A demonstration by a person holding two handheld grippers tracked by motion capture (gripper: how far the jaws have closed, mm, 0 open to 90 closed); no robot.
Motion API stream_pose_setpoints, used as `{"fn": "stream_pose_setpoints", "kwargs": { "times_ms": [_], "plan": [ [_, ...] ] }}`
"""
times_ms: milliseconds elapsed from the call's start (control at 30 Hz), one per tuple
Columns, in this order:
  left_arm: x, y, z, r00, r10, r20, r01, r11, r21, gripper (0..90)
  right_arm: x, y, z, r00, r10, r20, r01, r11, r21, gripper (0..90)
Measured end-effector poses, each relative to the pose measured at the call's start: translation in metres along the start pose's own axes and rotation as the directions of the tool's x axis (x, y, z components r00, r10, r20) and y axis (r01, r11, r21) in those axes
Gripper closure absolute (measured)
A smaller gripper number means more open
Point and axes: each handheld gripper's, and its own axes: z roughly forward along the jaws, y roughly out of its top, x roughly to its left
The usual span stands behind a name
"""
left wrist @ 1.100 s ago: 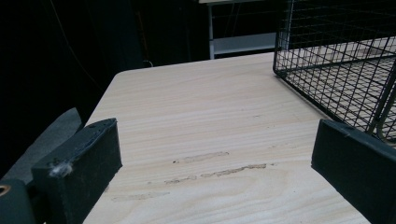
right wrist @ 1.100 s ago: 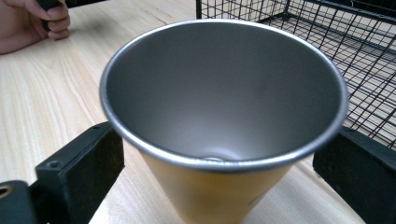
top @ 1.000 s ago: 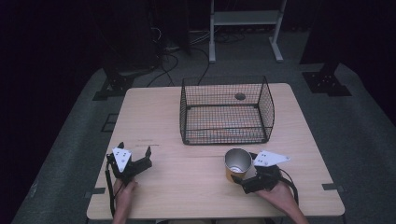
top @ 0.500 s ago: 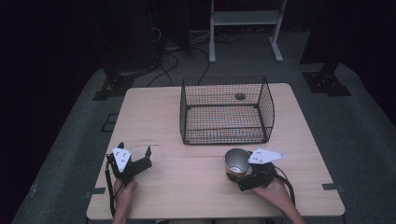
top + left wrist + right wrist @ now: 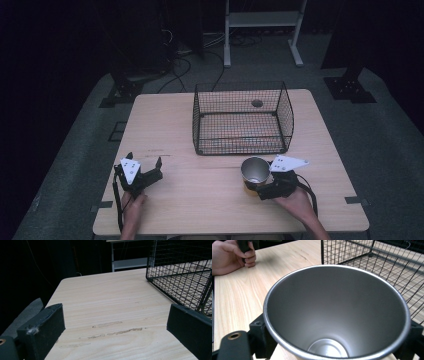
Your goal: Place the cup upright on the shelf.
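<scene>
A steel cup [image 5: 255,171] with a bare grey inside stands upright near the table's front right, just in front of the wire basket [image 5: 240,85]. My right gripper [image 5: 256,186] is shut on the cup's lower body. In the right gripper view the cup [image 5: 337,305] opens toward the camera, with a black jaw on each side. Whether its base touches the table, I cannot tell. My left gripper [image 5: 145,160] rests open at the front left, and nothing lies between its jaws in the left gripper view [image 5: 116,332].
The black wire basket [image 5: 182,277] is empty and stands at the middle back of the wooden table [image 5: 165,125]. Its near wall [image 5: 372,255] is close behind the cup. The person's other hand [image 5: 232,255] holds the left gripper's handle.
My right gripper has shifted a little toward the basket with the cup in it. The left gripper has stayed where it was.
</scene>
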Motion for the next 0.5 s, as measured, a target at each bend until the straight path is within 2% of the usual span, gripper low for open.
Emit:
{"fn": "stream_pose_setpoints", "kwargs": {
  "times_ms": [33, 200, 500],
  "plan": [
    [0.0, 0.0, 0.0, 1.0, 0.0, 0.0, 0.0, 1.0, 0.0, 0.8, -0.003, 0.005, -0.003, 0.9999, 0.005, -0.013, -0.005, 1.0, 0.001, 13.1],
    [0.0, 0.0, 0.0, 1.0, -0.001, -0.001, 0.001, 1.0, -0.001, 0.8, -0.008, 0.017, -0.007, 0.9998, -0.006, -0.02, 0.007, 1.0, 0.028, 13.0],
    [0.0, 0.0, 0.0, 1.0, -0.001, -0.001, 0.001, 1.0, 0.0, 0.8, -0.021, 0.04, -0.01, 0.999, -0.01, -0.044, 0.012, 0.999, 0.031, 13.0]
  ]
}}
